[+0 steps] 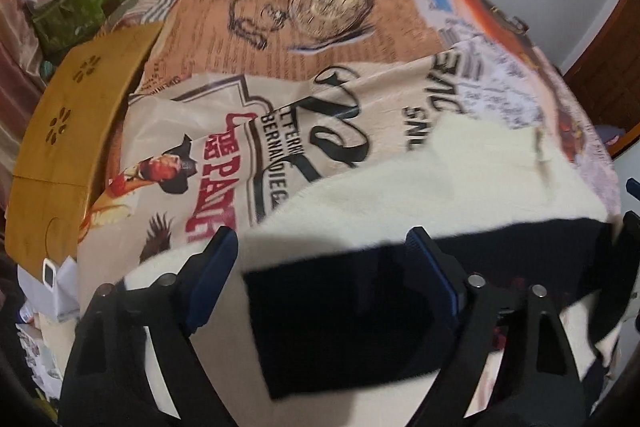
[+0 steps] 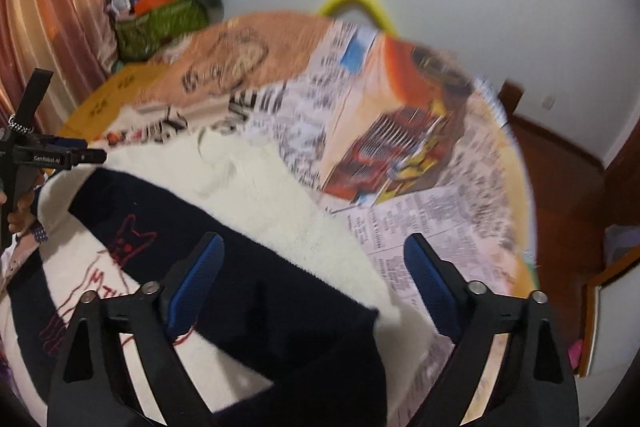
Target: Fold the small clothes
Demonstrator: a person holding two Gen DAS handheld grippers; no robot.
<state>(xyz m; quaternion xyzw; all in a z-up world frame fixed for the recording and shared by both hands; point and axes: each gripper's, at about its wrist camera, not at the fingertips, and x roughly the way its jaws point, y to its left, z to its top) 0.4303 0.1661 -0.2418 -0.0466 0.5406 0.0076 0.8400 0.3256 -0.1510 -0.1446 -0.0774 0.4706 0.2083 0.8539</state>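
1 cream-and-navy garment [image 2: 280,211], seemingly fleece, 2 grippers [image 1: 320,251] [image 2: 314,259] open above it

Lighting's soft and even indoors, no hard shadows or glare from my cams. Both views are motion-smeared, worst toward 2 o'clock on my right one. Fisheye bends everything, with dark vignette at the corners.

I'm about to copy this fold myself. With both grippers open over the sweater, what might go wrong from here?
1. The dark sleeve lies on thick cream fleece; a closing right gripper may pinch both layers together.
2. The left gripper hovers over a dark band; blur suggests motion, so it might close off target.
3. Tugging could drag the printed cloth beneath.
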